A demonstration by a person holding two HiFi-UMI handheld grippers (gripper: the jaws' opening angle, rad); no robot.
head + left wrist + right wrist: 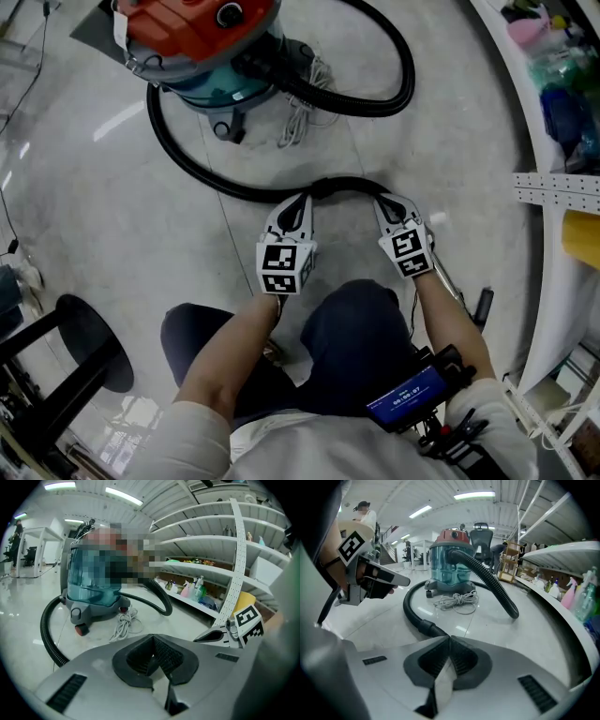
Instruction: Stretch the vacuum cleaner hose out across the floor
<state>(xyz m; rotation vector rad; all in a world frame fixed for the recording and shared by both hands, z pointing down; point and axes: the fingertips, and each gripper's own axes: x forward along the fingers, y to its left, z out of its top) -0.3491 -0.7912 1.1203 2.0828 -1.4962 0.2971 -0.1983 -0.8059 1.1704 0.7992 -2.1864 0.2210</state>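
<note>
Leftward, open floor (84, 206) beyond hose (178, 157)

Left gripper (302, 201) and right gripper (387, 201) angle downward side by side, jaws closed.

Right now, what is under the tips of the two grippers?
The black hose lies on the floor, passing below the left gripper and right gripper. Both grippers are shut and empty; the hose's parts beneath them are covered.
</note>
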